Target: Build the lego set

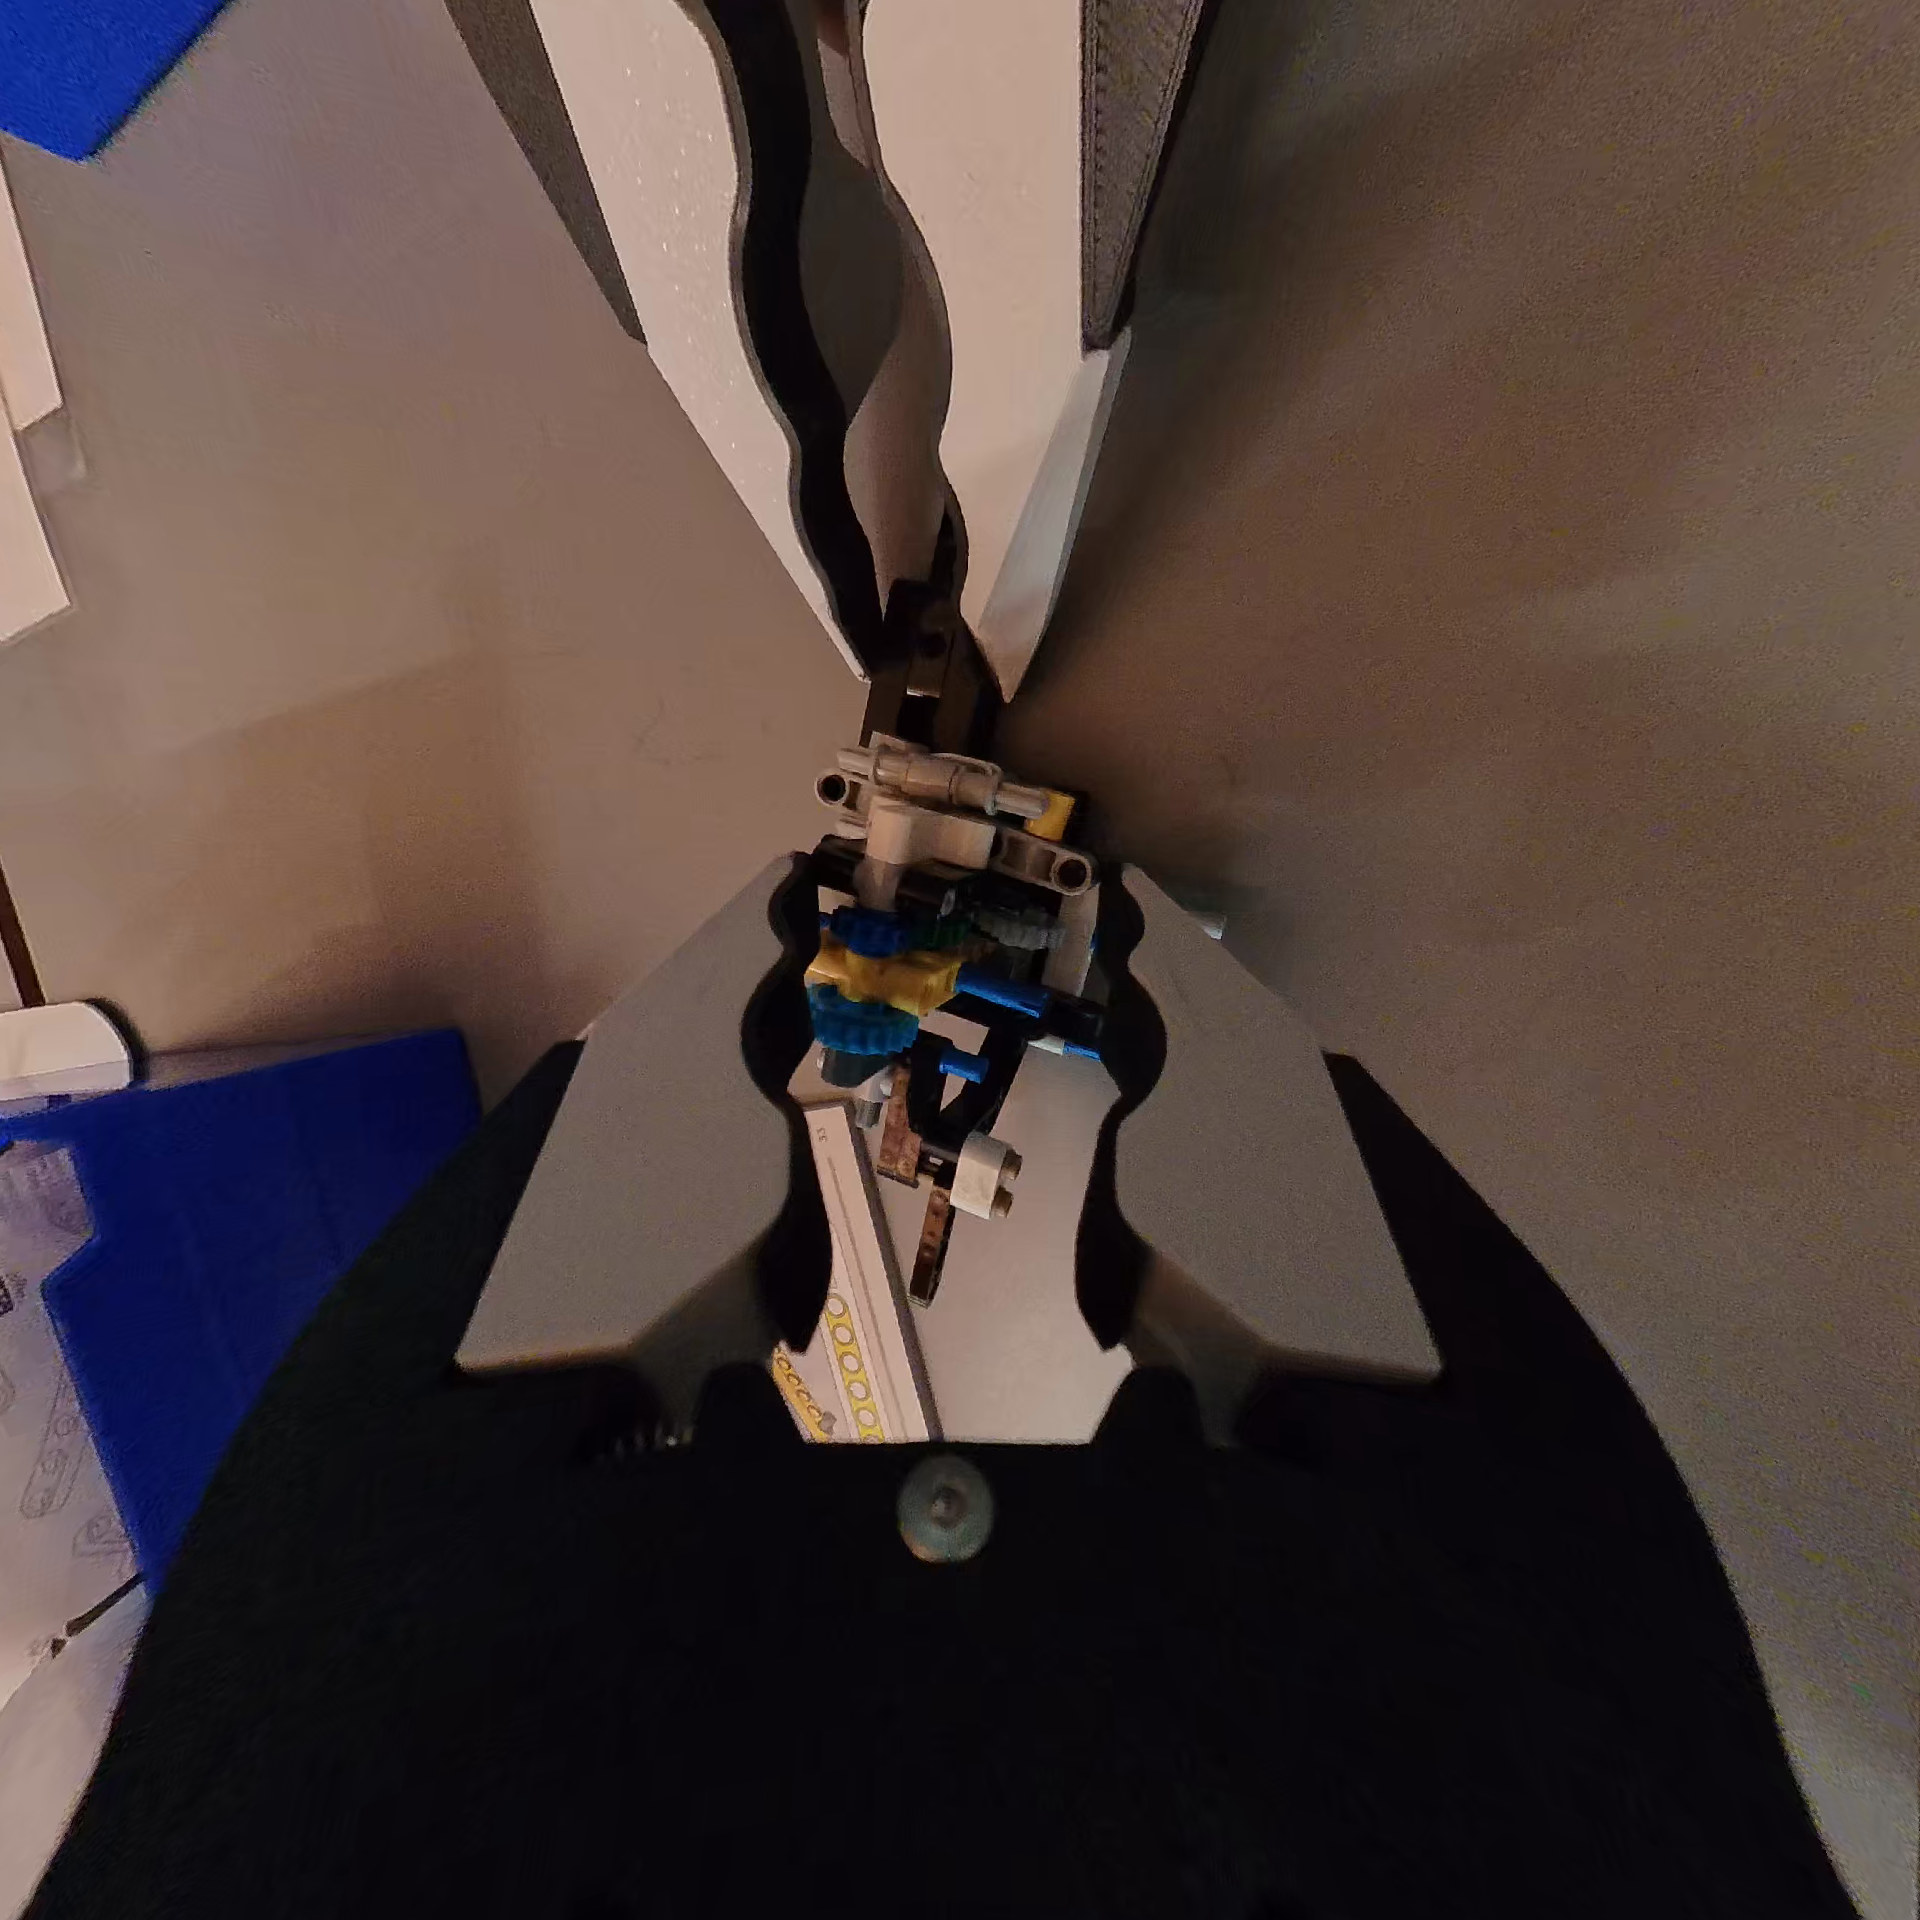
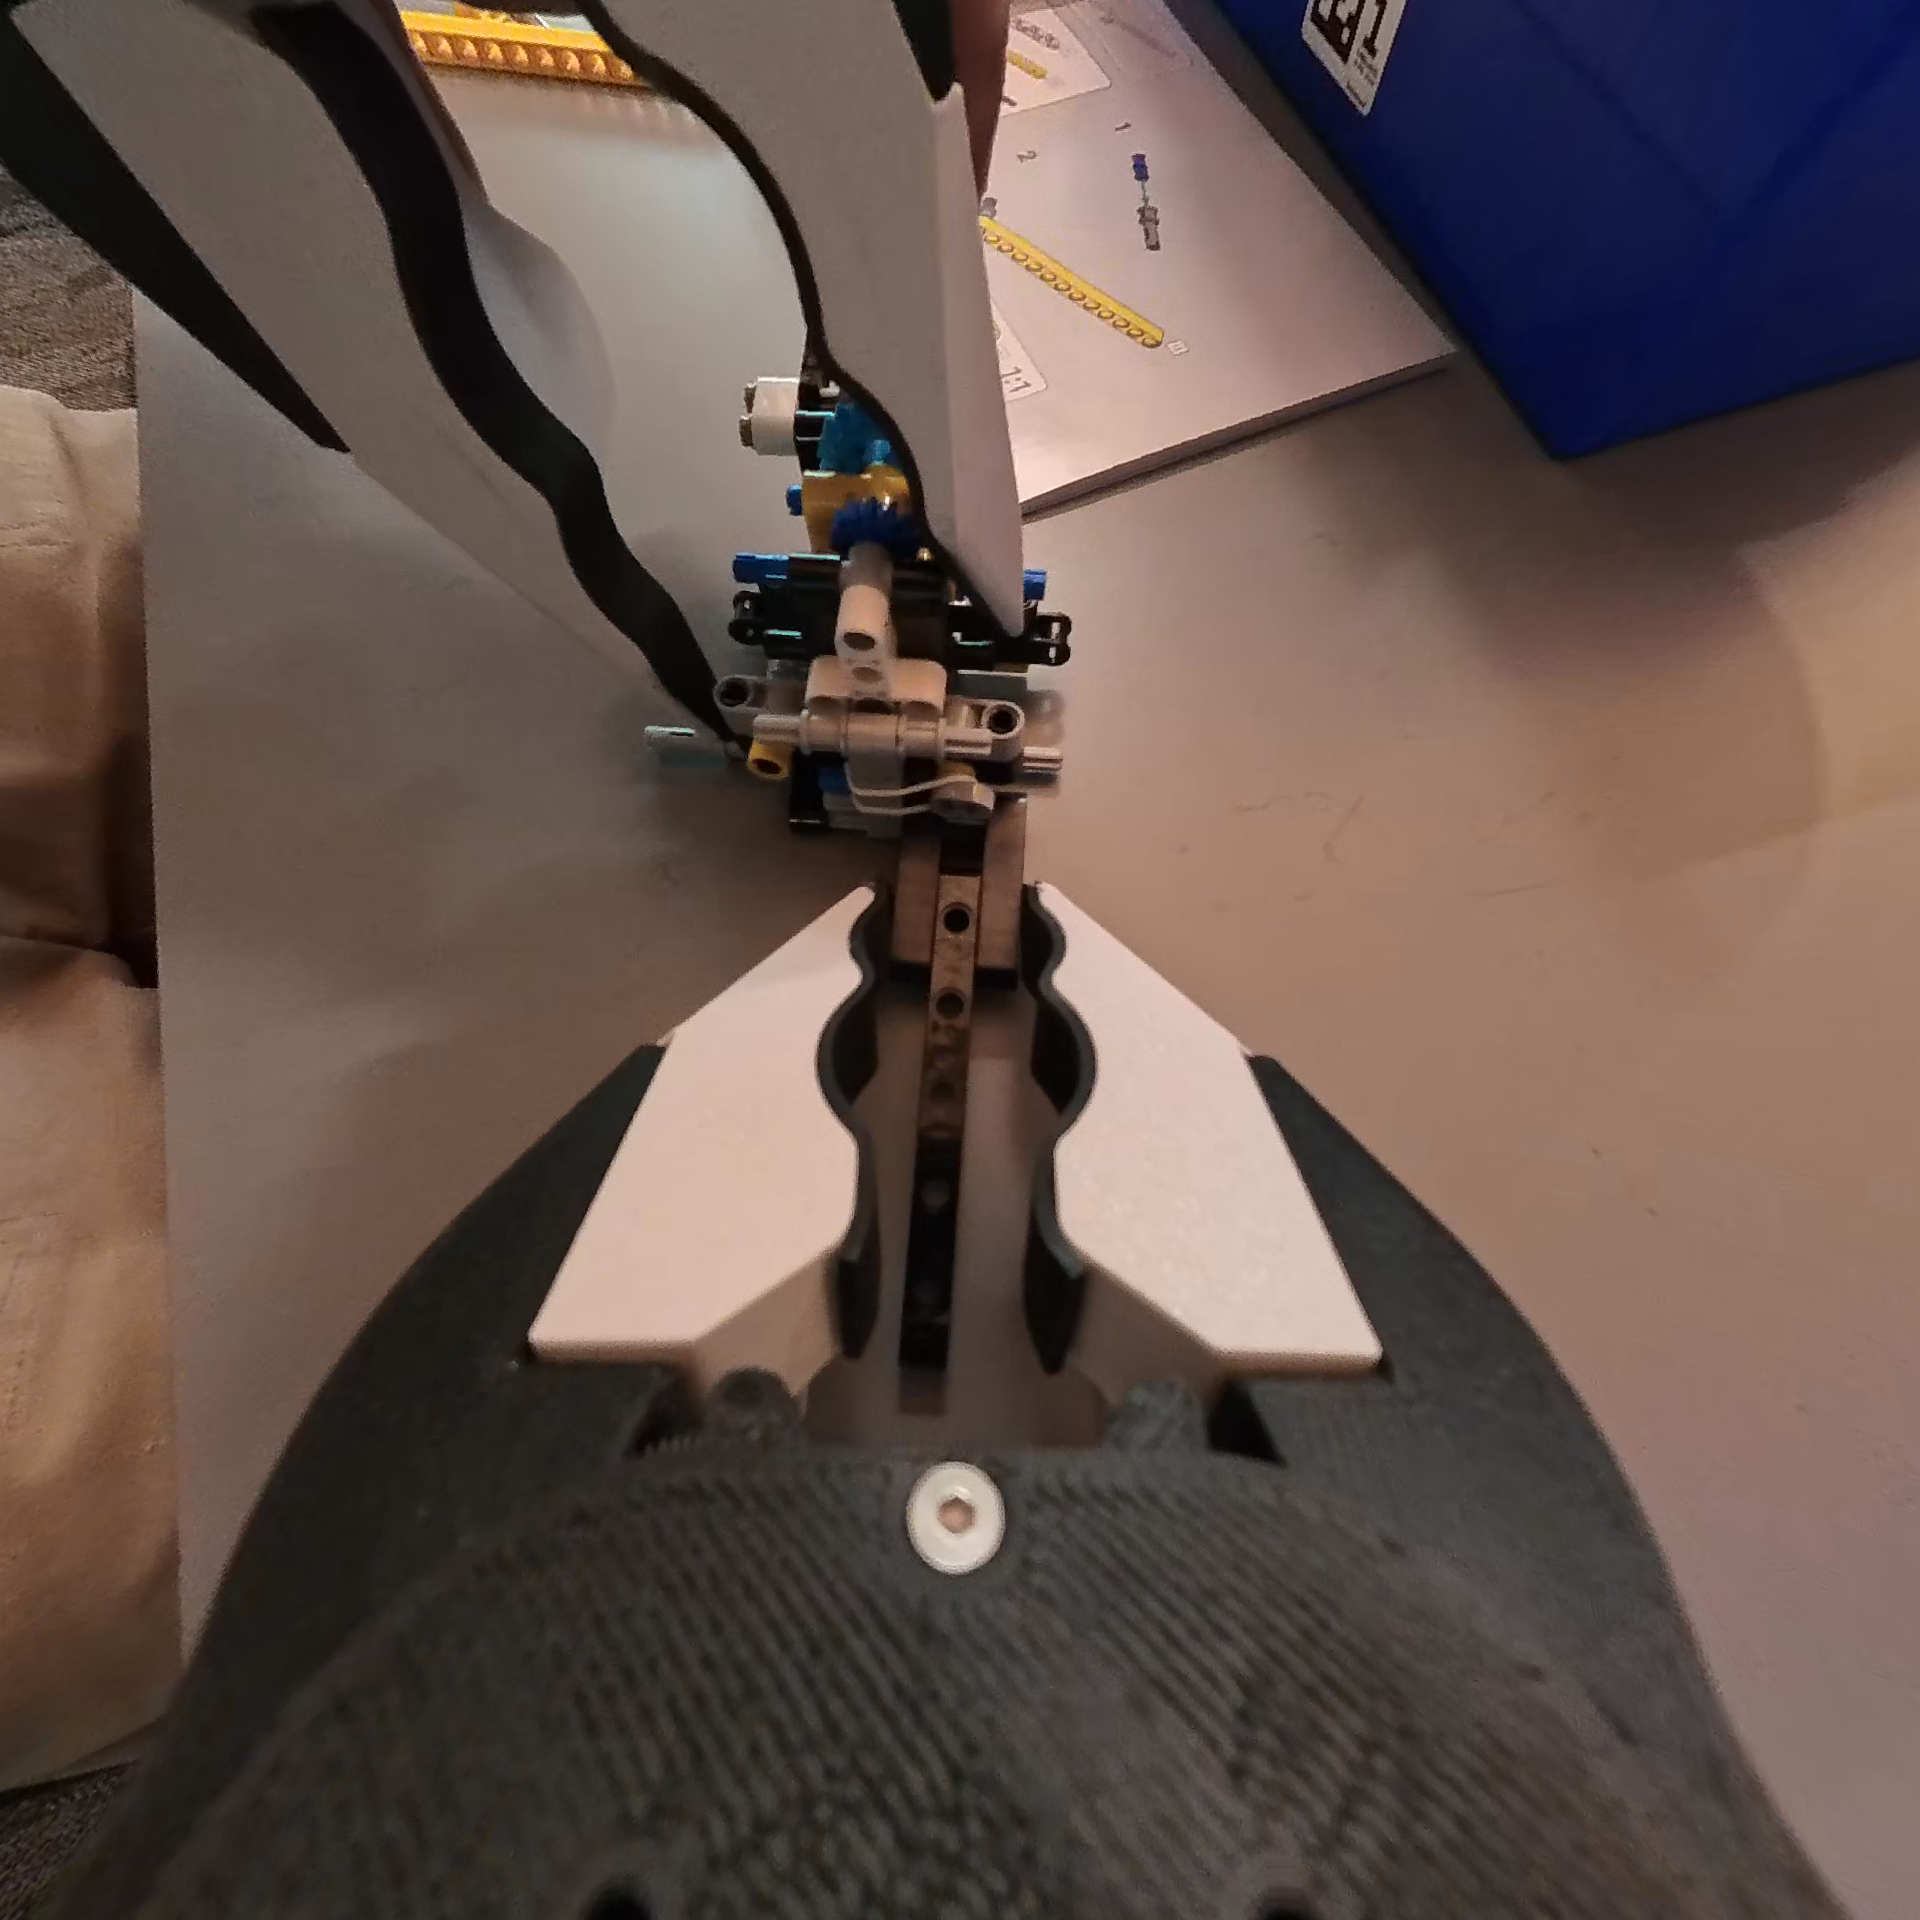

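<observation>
Plastic model held between two grippers above the tabletop.
Left gripper clamps its geared end, right gripper its black beam at 6 o'clock; light, stiff, pins pop loose—grip beams.

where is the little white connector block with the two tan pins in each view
Left wrist view: the white connector block sits just below centre, between the left hand-held gripper's fingers, at the near end of the lego assembly.
Right wrist view: it is upper centre-left, at the assembly's far end, beside the left hand-held gripper's finger.
Shared landmark: the light grey crossbar across the assembly.
</observation>
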`<state>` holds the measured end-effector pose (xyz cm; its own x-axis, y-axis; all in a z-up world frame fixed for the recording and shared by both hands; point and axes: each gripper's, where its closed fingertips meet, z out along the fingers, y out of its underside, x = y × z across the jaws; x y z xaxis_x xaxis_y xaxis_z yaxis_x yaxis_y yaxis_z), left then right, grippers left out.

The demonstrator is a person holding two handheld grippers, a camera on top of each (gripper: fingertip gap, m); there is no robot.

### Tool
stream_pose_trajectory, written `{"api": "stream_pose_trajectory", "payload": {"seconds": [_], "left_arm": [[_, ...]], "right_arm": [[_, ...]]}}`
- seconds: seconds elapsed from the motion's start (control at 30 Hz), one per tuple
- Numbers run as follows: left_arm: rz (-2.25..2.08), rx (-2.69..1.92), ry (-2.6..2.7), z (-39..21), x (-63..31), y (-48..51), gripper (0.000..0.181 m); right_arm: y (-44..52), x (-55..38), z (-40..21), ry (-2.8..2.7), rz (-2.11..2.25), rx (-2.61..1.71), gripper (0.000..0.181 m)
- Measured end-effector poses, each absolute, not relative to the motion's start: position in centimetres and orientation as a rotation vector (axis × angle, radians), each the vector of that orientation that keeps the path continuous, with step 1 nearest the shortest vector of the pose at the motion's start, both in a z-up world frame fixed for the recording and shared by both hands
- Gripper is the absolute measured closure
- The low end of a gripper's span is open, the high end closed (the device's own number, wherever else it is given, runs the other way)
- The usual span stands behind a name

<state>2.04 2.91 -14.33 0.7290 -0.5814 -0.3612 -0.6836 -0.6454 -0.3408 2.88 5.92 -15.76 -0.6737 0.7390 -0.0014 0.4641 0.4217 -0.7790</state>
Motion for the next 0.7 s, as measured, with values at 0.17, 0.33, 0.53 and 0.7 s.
{"api": "stream_pose_trajectory", "payload": {"seconds": [0.17,0.33,0.53,0.7], "left_arm": [[0.298,-2.478,0.953,-14.29,2.01,2.93,0.128],[0.332,-2.495,0.981,-14.43,1.91,2.77,0.123],[0.337,-2.496,0.975,-14.46,1.91,2.7,0.121],[0.341,-2.495,0.972,-14.42,1.92,2.63,0.121]], "right_arm": [[5.92,2.87,-15.77,-2.339,1.12,-1.034,0.158],[5.91,2.87,-15.75,-2.338,1.121,-1.033,0.158],[5.91,2.88,-15.76,-2.338,1.122,-1.033,0.158],[5.92,2.89,-15.74,-2.337,1.122,-1.033,0.158]]}}
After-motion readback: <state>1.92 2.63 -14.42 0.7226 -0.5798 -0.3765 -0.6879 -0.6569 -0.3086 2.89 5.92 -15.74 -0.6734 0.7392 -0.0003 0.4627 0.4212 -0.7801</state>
